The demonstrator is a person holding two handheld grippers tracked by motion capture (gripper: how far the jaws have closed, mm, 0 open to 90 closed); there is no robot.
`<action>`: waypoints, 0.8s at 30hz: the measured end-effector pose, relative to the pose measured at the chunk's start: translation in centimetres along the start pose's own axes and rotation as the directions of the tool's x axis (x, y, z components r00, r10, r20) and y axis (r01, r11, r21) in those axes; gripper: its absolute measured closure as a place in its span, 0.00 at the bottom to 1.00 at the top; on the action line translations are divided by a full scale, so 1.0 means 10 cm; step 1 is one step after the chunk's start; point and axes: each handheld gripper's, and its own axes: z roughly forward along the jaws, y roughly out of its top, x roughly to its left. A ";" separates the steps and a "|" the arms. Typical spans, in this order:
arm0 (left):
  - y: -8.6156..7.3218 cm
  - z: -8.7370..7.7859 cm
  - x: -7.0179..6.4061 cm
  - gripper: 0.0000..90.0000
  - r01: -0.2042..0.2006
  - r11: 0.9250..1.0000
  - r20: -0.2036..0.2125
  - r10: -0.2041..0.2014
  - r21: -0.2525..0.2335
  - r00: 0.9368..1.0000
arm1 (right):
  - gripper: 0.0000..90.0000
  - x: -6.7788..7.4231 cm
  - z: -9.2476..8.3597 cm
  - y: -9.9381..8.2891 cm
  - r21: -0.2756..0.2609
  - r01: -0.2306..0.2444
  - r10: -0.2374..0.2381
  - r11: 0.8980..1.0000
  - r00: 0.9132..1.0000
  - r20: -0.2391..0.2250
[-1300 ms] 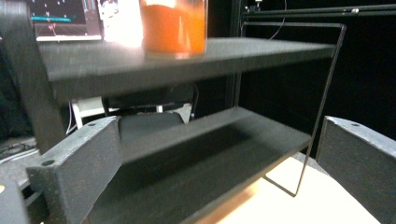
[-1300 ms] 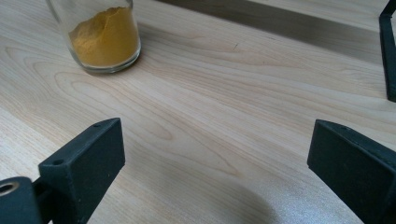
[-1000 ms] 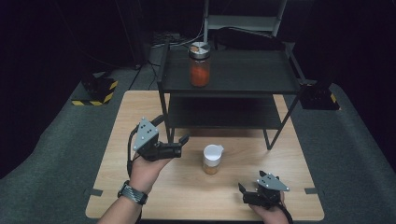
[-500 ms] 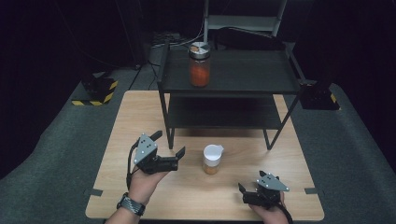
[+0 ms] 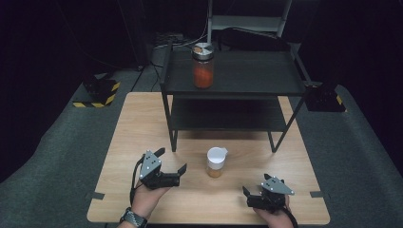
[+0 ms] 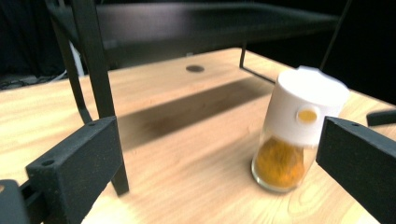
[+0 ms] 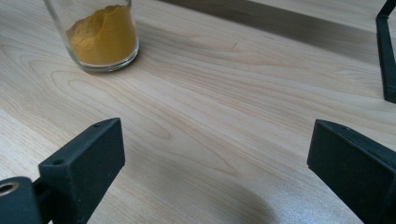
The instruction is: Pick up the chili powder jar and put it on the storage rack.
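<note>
Resting low on the wooden surface [image 5: 142, 118], the right gripper [image 5: 249, 195] has open, empty jaws. The left gripper [image 5: 172, 159], jaws also open, points at the small jar [image 5: 216, 162] of yellow powder just beside it. Farther back, a red-filled jar [image 5: 203, 66] stands on the black shelf [image 5: 266, 76].

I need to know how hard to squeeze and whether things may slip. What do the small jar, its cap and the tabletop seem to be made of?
Jar: clear and glossy, the yellow powder shows through; glass or clear plastic, hard to tell.
Cap: white, matte, opaque, probably plastic.
Tabletop: pale wood with visible grain, smooth with a slight sheen.
</note>
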 end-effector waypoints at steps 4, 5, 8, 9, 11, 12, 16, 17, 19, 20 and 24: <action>-0.14 -0.01 -0.01 0.00 0.004 0.999 -0.008 -0.004 0.035 1.000 | 0.04 0.00 0.00 0.00 0.000 0.000 0.000 1.000 1.000 0.002; -0.14 -0.01 -0.01 0.00 0.004 0.999 -0.008 -0.004 0.035 1.000 | 0.04 0.00 0.00 0.00 0.000 0.000 0.000 1.000 1.000 0.002; -0.24 -0.03 -0.02 0.00 0.014 0.998 -0.016 -0.013 0.064 1.000 | 0.04 0.01 0.00 0.00 -0.002 0.001 -0.001 1.000 1.000 0.006; -0.27 -0.04 -0.02 0.00 0.020 0.997 -0.020 -0.019 0.068 1.000 | 0.04 0.01 0.00 -0.01 -0.004 0.002 -0.002 1.000 1.000 0.007; -0.33 -0.04 0.00 0.00 0.028 0.996 -0.027 -0.025 0.085 0.999 | 0.04 0.02 0.00 -0.01 -0.007 0.005 -0.005 1.000 1.000 0.008; -0.35 -0.04 -0.01 0.00 0.020 0.995 -0.041 -0.016 0.097 0.999 | 0.04 0.02 -0.01 -0.01 -0.008 0.006 -0.006 1.000 1.000 0.009; -0.40 -0.04 0.01 0.00 0.022 0.991 -0.062 -0.014 0.128 0.998 | 0.04 0.04 -0.01 -0.01 -0.006 0.011 -0.011 1.000 1.000 0.014; -0.42 -0.04 0.02 0.00 0.021 0.990 -0.068 -0.011 0.143 0.998 | 0.04 0.04 -0.01 -0.01 -0.006 0.013 -0.013 1.000 1.000 0.016; -0.43 -0.04 0.03 0.00 0.021 0.989 -0.072 -0.010 0.150 0.997 | 0.04 0.04 -0.01 -0.01 -0.006 0.014 -0.014 1.000 1.000 0.017; -0.44 -0.04 0.03 0.00 0.015 0.987 -0.074 -0.003 0.162 0.997 | 0.04 0.05 -0.01 -0.01 -0.006 0.014 -0.014 1.000 1.000 0.019; -0.43 -0.03 0.02 0.01 -0.004 0.979 -0.074 0.019 0.203 0.997 | 0.04 0.05 -0.01 -0.01 -0.006 0.010 -0.010 1.000 1.000 0.020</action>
